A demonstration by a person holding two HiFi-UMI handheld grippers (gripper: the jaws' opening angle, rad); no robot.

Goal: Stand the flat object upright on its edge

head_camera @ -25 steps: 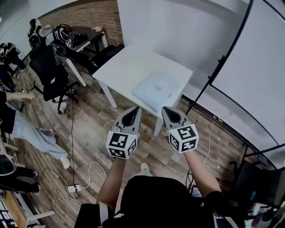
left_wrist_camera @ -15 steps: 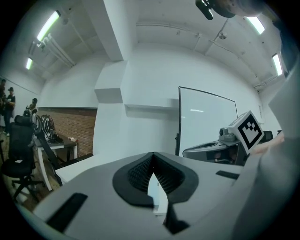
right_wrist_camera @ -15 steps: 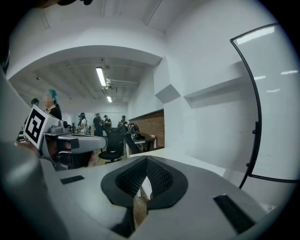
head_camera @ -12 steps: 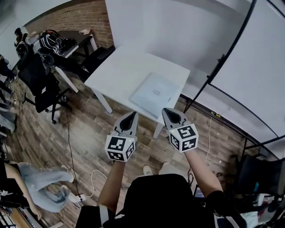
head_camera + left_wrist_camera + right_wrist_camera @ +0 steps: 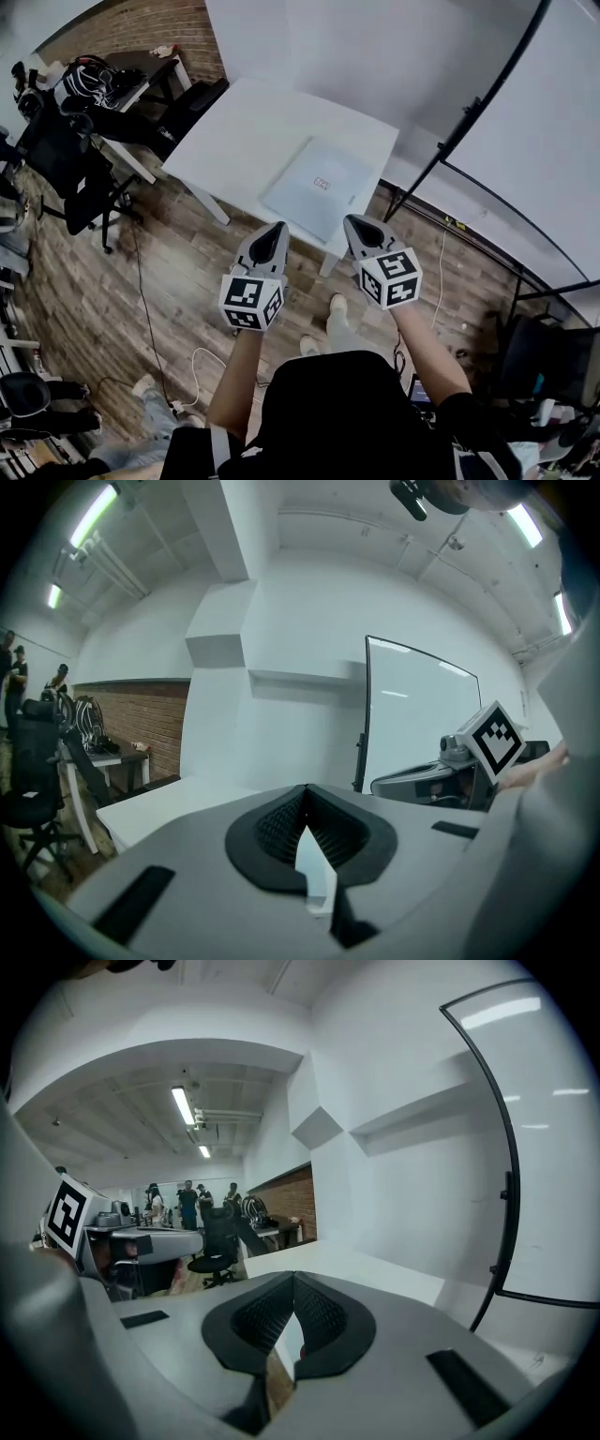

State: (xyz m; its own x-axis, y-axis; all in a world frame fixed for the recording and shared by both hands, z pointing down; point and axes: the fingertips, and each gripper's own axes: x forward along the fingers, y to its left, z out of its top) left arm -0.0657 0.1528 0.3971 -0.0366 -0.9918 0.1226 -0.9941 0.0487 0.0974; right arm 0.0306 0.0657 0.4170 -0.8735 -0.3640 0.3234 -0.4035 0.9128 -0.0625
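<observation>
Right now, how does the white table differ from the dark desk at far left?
Table has a white top; desk a dark one. Table holds only the flat object, lying flat near its front right corner; desk is cluttered, with a bag on it. Desk sits by the brick wall; table by a white wall. Both stand on the wood floor.

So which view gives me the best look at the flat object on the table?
The head view: the flat object lies whole and unobstructed on the white table, near its edge. Both gripper views catch only the tabletop at a grazing angle; the object can't be made out there.
</observation>
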